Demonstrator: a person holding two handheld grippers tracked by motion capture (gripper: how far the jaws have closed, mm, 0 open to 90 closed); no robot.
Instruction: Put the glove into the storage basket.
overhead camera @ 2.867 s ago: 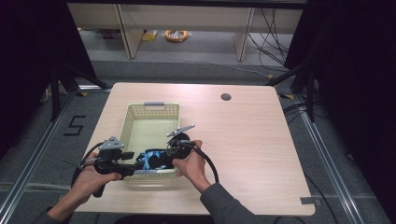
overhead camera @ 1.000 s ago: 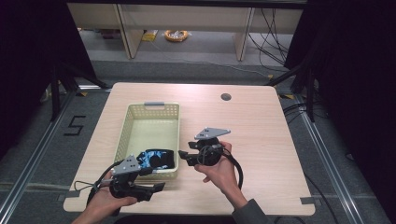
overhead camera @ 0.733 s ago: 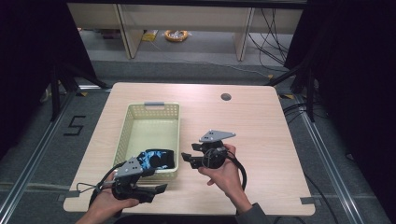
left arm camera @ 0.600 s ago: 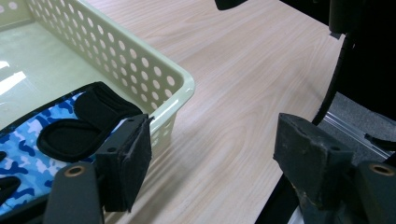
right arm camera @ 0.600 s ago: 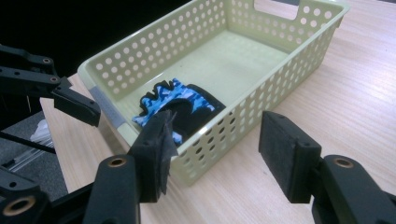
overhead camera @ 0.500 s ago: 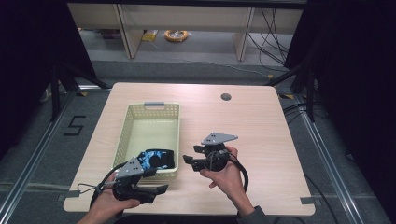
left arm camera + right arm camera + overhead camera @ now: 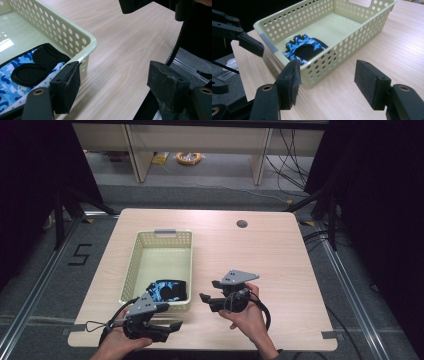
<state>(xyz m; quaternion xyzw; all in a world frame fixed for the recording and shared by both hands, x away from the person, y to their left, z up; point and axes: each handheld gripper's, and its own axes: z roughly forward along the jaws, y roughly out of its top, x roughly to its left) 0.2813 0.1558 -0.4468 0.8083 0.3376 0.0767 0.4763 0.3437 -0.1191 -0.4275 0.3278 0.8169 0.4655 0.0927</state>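
Wooden table (image 7: 300,265), light grain. Pale green perforated basket (image 7: 162,236) on left half, upright. Blue camouflage cloth with black patches (image 7: 167,290) flat inside basket at near end. Right gripper (image 7: 207,292) just right of basket's near corner, jaws wide, just been opening, nothing between. Left gripper (image 7: 172,329) at near edge, below basket, jaws wide, empty.

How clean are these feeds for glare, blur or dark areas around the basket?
High view: surroundings black, table evenly lit, slightly soft. Left gripper view: bright glare on the basket floor; near tool pads slightly blurred. Right gripper view: sharp on the camouflage cloth, dark beyond the table's edge.
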